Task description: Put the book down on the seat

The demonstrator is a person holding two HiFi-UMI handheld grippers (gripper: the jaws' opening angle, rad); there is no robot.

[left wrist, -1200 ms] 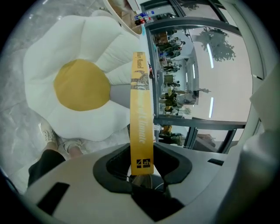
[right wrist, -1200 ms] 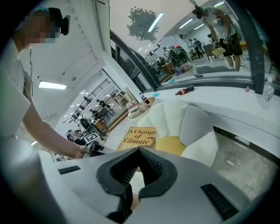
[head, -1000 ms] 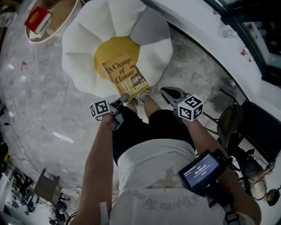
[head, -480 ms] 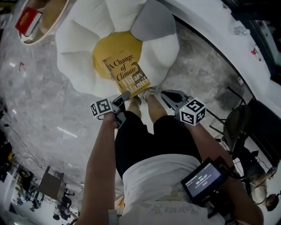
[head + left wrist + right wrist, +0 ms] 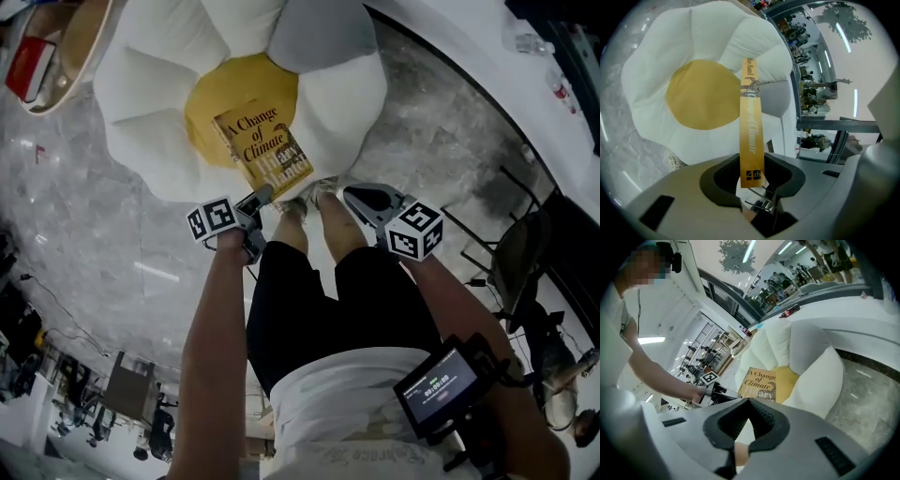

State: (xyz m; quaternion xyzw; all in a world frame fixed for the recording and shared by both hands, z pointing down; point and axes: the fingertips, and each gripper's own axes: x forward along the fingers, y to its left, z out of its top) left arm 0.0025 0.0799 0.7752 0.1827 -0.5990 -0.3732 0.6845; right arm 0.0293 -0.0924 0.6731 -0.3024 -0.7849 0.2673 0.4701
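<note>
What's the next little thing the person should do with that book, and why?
Probably ease the left tool down a little. Its jaws are clamped on the lower end of the book, which hangs over the yellow middle of the flower-shaped seat, and I can't see it resting there yet. Letting go now might drop it.

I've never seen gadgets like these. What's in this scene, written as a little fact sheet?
Person: standing, a hand-held gripper in each hand
Seat: flower-shaped cushion on the floor, white petals, one grey, yellow centre
Book: yellow cover, "A Change of Climate", over the seat's centre and a white petal
Left hand-held gripper: closed on the book's near end
Right hand-held gripper: shut, empty
Book touching seat: cannot tell
</note>
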